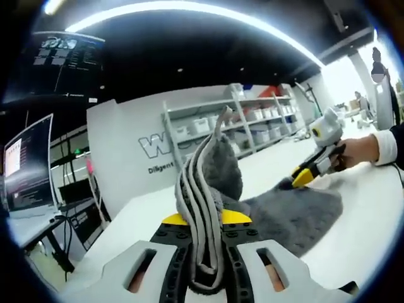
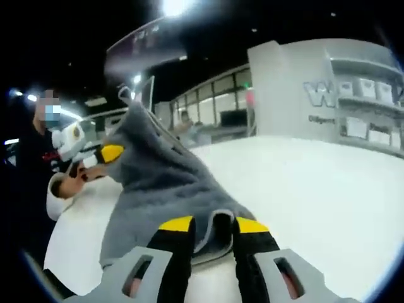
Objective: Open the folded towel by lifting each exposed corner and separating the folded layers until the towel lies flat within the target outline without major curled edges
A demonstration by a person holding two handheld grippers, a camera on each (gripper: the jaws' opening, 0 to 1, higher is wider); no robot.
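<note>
White tabletop [image 1: 379, 214] runs through both views, in a large room with a dark ceiling and a curved light strip [image 1: 189, 9] overhead. Behind the table stands a white partition [image 1: 126, 158] with big grey lettering, cut off by the towel in the left gripper view and by the picture's edge in the right gripper view. Shelves [image 1: 252, 120] of pale boxes stand to its right, too small to read. At far left a monitor [image 1: 28, 164] glows on a desk, its text illegible.

In the left gripper view, the left gripper [image 1: 206, 221] is clenched on a bunched edge of the grey towel [image 1: 297, 211]. The folds rise between the yellow-tipped jaws as striped ridges and hide the middle of the partition. Past that, the towel trails right along the table to the right gripper [image 1: 302, 175], held by a hand [image 1: 360, 151] in a white cuff. Its yellow tips touch the towel's far edge.

In the right gripper view, the right gripper [image 2: 213, 226] grips a fold of the towel [image 2: 158, 183] between its jaws. The cloth stretches up and left, off the table, to the left gripper [image 2: 107, 153], whose tips are buried in fabric. A hand [image 2: 66, 183] holds it; the person behind is dim. How many layers stay folded cannot be made out, and no outline on the table is discernible.
</note>
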